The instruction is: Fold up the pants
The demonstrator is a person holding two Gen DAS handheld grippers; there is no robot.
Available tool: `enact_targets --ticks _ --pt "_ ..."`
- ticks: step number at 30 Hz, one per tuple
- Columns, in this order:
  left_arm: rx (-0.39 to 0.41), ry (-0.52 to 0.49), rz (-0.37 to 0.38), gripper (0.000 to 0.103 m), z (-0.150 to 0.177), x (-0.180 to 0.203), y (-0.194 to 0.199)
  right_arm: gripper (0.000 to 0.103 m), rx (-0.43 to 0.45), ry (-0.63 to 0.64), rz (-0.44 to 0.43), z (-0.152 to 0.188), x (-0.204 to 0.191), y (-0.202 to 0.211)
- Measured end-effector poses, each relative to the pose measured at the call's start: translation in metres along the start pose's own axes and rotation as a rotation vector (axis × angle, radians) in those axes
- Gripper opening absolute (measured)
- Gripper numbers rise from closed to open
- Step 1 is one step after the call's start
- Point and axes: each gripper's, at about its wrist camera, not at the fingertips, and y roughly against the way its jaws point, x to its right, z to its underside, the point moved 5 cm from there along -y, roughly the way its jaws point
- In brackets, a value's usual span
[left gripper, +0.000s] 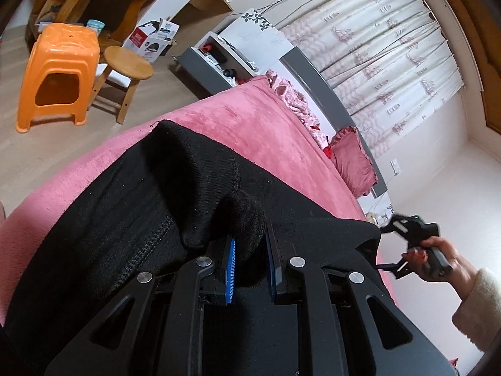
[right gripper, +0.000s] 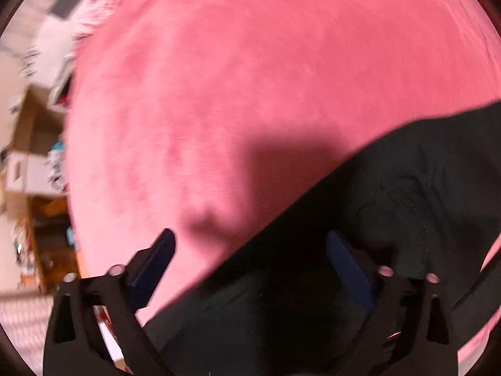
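Observation:
Black pants lie on a pink bed cover. My left gripper is shut on a bunched fold of the pants, which fills the gap between its blue pads. In the right wrist view the pants spread over the lower right of the cover. My right gripper is open, its fingers wide apart, with the pants' edge lying between them. It also shows in the left wrist view, held by a hand at the pants' right edge.
An orange plastic stool and a round wooden stool stand on the floor beside the bed. A pink pillow lies at the headboard. A grey nightstand and curtains are beyond.

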Motion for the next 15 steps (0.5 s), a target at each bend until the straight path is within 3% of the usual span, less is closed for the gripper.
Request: enact_targets --ticks 2,4,5,6,9,11,15 --pt "-0.001 0.004 0.005 0.015 0.000 0.000 -0.001 0.056 -0.020 -0.046 0.012 0.001 0.012 -0.008" --pt "-0.006 0.010 0.010 0.015 -0.001 -0.002 0.000 0.039 -0.003 -0.049 0.003 0.002 0.023 -0.005" --pt "-0.011 0.016 0.010 0.015 -0.002 -0.002 0.000 0.021 0.001 -0.042 -0.018 0.003 0.027 -0.001" --pt "-0.018 0.026 0.010 0.015 -0.004 -0.001 0.000 0.015 0.005 -0.038 -0.060 0.005 0.031 0.007" --pt "-0.021 0.106 0.021 0.015 -0.020 0.000 0.004 0.011 0.031 0.004 -0.142 0.011 0.040 0.040" --pt "0.030 0.165 0.052 0.015 -0.040 0.006 0.016 0.010 0.066 0.068 -0.190 0.019 0.045 0.068" --pt "0.096 0.117 0.122 0.015 -0.079 0.039 0.043 0.009 0.122 0.151 -0.274 0.054 0.054 0.116"
